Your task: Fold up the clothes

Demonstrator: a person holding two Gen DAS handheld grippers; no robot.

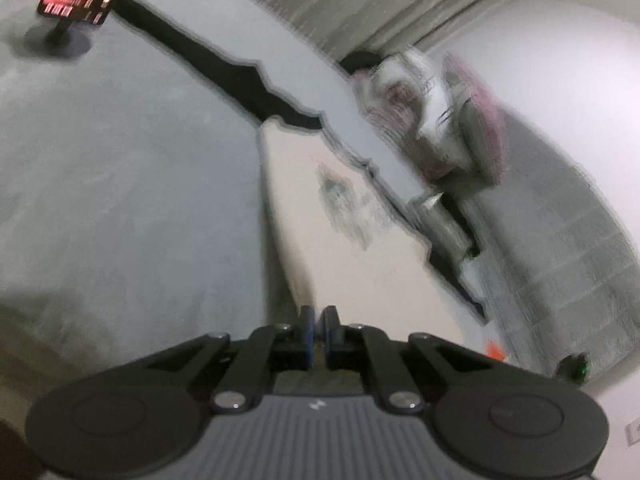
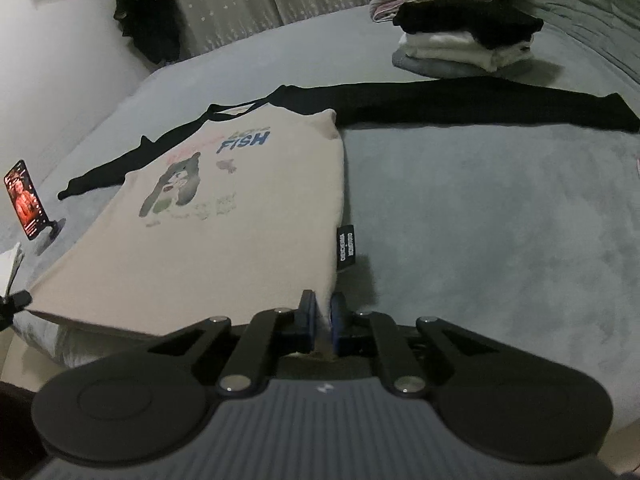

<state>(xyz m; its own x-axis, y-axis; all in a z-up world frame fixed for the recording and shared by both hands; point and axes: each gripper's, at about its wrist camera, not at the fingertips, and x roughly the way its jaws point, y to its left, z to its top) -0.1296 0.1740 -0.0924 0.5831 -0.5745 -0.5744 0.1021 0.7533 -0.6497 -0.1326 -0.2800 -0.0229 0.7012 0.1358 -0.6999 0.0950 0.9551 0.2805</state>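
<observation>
**Both grippers pinched on the hem of the shirt**

While spread flat on the grey bed (image 2: 480,208), front side up: a cream shirt (image 2: 224,232) with black raglan sleeves, the word FISH in blue and a faded animal print on the chest. One black sleeve (image 2: 480,104) stretched far to the right, the other lying down toward the left. Small black label (image 2: 345,247) sticking out from the right side seam.

Right gripper (image 2: 322,316) at the near right corner of the hem, blue pads nearly together with a thin fold of cream cloth between them. Left gripper (image 1: 319,328) likewise closed on the shirt's near edge, only a narrow slit between the pads; that view blurred.

Near the far edge of the bed, a stack of folded clothes (image 2: 464,44), black on top of white. At the left, a phone (image 2: 24,199) upright on a small stand, screen lit red.
</observation>
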